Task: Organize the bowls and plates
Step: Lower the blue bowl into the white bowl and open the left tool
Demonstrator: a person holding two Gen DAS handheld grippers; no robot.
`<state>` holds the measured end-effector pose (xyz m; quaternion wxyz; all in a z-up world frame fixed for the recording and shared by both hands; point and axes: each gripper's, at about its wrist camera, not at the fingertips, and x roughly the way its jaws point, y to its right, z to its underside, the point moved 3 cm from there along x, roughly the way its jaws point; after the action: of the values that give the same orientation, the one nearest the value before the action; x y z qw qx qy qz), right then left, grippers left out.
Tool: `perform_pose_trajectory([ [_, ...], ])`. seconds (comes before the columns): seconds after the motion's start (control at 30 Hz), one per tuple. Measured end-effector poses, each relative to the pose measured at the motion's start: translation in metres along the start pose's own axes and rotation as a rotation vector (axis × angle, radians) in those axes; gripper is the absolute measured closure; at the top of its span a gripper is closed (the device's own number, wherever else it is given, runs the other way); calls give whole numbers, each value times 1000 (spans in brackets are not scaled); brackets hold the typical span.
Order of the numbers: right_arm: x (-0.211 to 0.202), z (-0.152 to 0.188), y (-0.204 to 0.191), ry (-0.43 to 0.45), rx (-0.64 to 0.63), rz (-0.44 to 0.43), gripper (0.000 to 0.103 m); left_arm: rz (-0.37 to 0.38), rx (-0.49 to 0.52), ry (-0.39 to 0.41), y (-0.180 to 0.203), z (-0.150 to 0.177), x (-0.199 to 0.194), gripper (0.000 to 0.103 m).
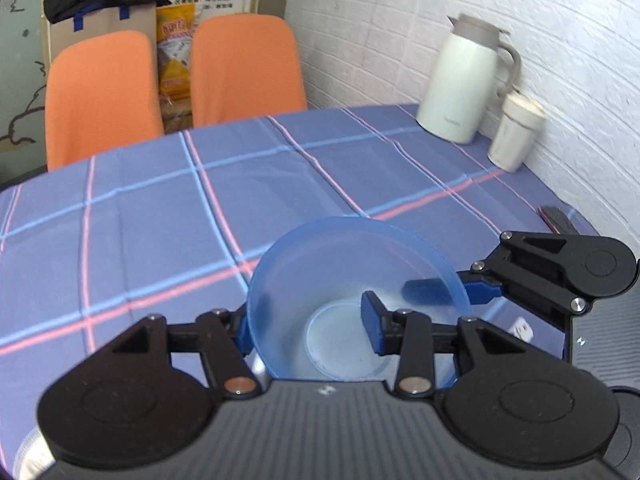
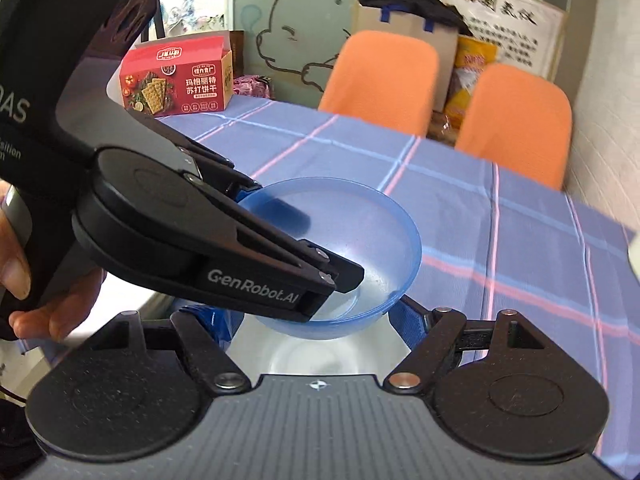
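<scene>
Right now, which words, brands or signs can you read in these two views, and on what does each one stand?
"GenRobot.AI": on the left gripper, seen from the right wrist.
"玛格丽特 苏打饼干": on the red cracker box.
Wall poster: headline and body too blurred.
White thermos jug: small logo unreadable.
Yellow bag: print unreadable.

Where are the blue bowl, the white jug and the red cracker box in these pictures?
blue bowl [image 1: 344, 256]: left wrist view, on its inner far wall.
white jug [image 1: 456, 80]: left wrist view, on the middle of its body.
red cracker box [image 2: 176, 80]: right wrist view, on its printed front face.
</scene>
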<state>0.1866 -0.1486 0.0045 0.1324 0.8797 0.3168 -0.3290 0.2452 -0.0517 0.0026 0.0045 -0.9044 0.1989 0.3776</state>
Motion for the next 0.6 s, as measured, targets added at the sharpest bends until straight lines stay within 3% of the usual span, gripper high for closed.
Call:
perform_pose_trajectory([
  [0.27,2,26,5,42,27,3,37,-41,57,2,21,24,1,60],
  [0.33,2,27,4,50,15,22,37,-48,70,8,23,26,2,43],
  [0.47,-2,33,6,41,38,13,36,-46,70,10,19,29,2,40],
  [0.6,-7,37,4,43,54,3,36,5,16,8,10,30,0,38],
])
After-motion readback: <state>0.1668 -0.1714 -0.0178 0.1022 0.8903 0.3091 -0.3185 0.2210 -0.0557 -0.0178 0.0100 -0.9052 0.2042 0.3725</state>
